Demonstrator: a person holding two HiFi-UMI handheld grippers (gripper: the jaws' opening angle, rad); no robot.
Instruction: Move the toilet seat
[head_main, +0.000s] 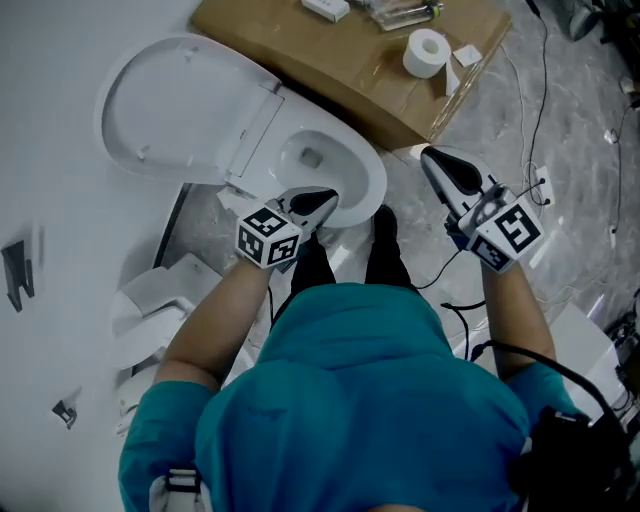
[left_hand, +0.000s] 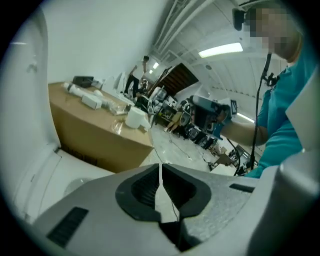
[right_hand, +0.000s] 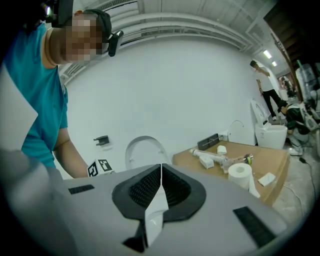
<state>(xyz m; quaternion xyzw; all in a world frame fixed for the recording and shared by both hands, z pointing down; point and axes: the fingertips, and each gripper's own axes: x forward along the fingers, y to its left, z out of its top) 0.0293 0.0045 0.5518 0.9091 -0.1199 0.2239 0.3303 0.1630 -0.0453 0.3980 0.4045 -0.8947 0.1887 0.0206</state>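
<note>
The toilet seat (head_main: 175, 110) stands raised at ten o'clock from the left gripper (head_main: 318, 203). That gripper and the right gripper (head_main: 437, 162), at three o'clock, are clenched and empty. Nudged by closed jaws, the seat could slip and slam onto the bowl (head_main: 372, 172).

The floor (head_main: 570, 140) is grey with pale marks like stone. A white toilet (head_main: 362, 190) stands on it, and a big brown box (head_main: 330, 60) sits just beside the toilet. Thin black wires (head_main: 546, 70) lie across the floor. On top of the box are a roll of toilet paper (head_main: 427, 52) and a small white packet (head_main: 325, 8).
</note>
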